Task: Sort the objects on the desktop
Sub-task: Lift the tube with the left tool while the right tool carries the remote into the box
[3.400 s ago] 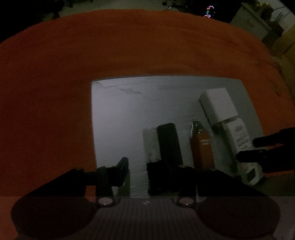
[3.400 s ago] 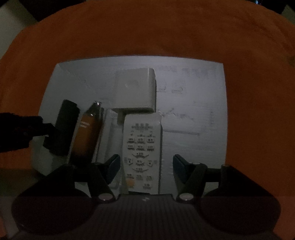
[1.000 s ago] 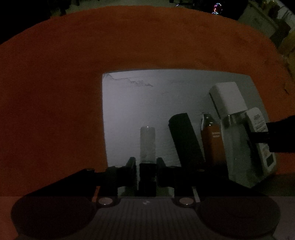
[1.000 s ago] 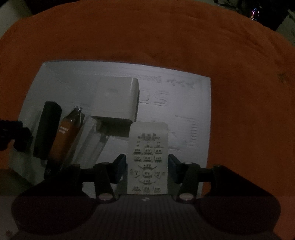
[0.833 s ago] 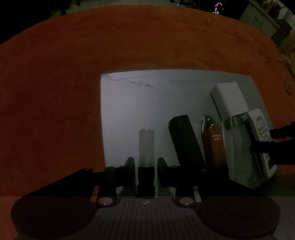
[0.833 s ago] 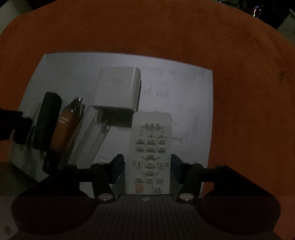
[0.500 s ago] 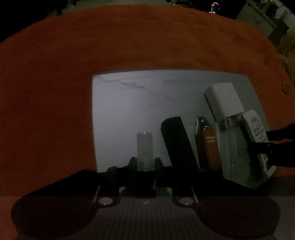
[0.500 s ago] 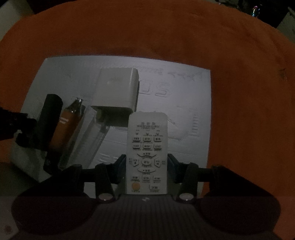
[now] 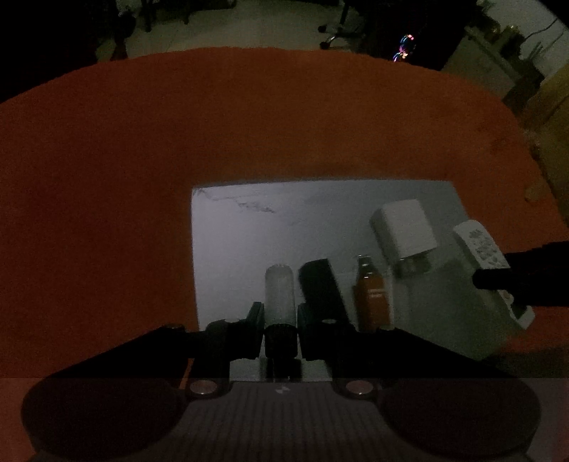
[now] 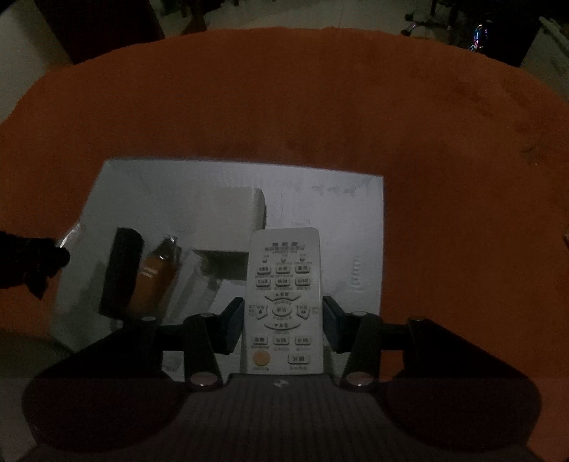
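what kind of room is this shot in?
Likely a dim workroom or office: an orange-covered table, a white remote and charger on a white board, swivel-chair casters behind.

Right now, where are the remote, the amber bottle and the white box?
remote [image 10: 282, 298]: right wrist view, on its button face, between the right gripper's fingers.
amber bottle [image 9: 371, 296]: left wrist view, on its labelled body.
white box [image 9: 405, 227]: left wrist view, on its top face.

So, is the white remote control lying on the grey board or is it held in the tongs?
Held. The remote control sits clamped between the right tongs, its far end raised over the grey board.
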Demonstrator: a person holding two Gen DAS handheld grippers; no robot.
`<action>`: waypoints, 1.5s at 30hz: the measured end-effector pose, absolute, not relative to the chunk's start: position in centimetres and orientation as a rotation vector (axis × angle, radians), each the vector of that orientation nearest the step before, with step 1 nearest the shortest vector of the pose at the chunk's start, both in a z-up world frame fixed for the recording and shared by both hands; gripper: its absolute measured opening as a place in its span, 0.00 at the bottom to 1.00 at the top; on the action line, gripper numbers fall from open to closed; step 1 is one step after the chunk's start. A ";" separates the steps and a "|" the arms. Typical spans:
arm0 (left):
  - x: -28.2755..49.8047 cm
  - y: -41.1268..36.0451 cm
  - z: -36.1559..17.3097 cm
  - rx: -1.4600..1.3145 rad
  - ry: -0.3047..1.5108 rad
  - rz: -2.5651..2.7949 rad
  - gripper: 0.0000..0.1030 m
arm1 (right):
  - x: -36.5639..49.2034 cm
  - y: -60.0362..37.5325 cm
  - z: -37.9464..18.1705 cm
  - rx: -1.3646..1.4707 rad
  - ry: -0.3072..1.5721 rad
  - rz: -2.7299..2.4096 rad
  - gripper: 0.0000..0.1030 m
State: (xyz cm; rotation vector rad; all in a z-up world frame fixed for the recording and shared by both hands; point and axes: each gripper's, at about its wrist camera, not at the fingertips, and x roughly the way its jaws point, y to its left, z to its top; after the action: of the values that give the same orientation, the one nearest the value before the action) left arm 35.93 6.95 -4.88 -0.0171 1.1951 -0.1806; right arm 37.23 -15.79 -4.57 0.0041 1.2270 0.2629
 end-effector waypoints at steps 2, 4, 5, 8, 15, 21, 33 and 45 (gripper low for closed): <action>35.4 6.9 -3.7 -0.024 1.181 -0.191 0.16 | 36.9 -15.9 -3.5 0.012 1.209 0.264 0.48; 34.8 6.8 -2.6 -0.029 1.162 -0.202 0.16 | 36.4 -16.0 -2.3 0.020 1.187 0.271 0.47; 34.5 6.8 -2.0 -0.031 1.153 -0.207 0.16 | 36.2 -16.1 -1.7 0.025 1.176 0.274 0.47; 33.5 6.6 -0.7 -0.034 1.134 -0.221 0.16 | 35.4 -16.0 0.2 0.029 1.143 0.294 0.47; 30.5 6.0 1.8 -0.056 1.110 -0.278 0.16 | 31.6 -15.0 4.2 0.034 1.085 0.373 0.48; 26.5 5.2 3.9 -0.032 1.073 -0.334 0.16 | 26.8 -13.8 5.1 -0.001 1.082 0.477 0.47; 18.6 3.8 0.2 0.033 1.190 -0.379 0.16 | 20.1 -13.2 -0.9 -0.036 1.271 0.543 0.47; 16.2 4.0 -6.9 0.053 1.362 -0.345 0.16 | 17.4 -13.7 -8.5 -0.131 1.413 0.472 0.47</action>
State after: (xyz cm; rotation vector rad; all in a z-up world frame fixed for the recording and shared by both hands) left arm 16.21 3.97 -6.89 0.0525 1.3616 -0.3451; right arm 17.38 -13.68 -8.46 -0.1312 1.4131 0.4721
